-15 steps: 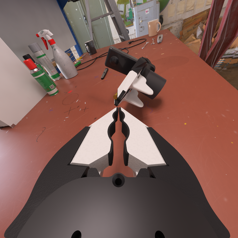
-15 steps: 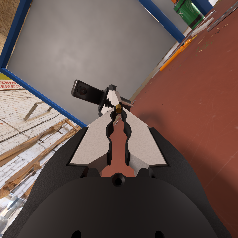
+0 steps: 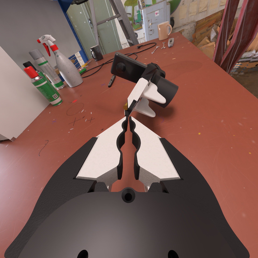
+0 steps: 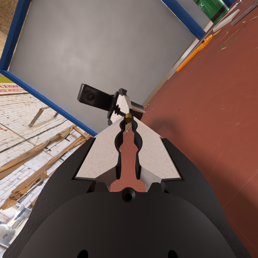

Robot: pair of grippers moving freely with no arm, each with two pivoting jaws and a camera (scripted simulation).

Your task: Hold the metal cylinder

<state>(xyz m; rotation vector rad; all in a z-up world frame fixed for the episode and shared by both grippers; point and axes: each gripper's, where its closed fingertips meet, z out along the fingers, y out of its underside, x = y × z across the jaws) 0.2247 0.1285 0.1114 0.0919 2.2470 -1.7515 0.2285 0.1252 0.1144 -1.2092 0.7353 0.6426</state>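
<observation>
The metal cylinder is a small brass piece, clamped between the tips of my right gripper, which is shut on it above the red-brown table. In the left wrist view the right gripper hangs tilted just beyond my left fingertips, with the cylinder sticking out to its left. My left gripper is shut and empty, its tips just short of the right gripper's tips. It also shows in the right wrist view, right behind the cylinder.
Spray cans and a white spray bottle stand at the left by a white box. A black utility knife, a cable, two mugs and wrenches lie farther back. An orange cutter lies by the grey panel.
Almost nothing. The right gripper with the cylinder has sunk very slightly toward my left fingertips; both jaws stand as before.
</observation>
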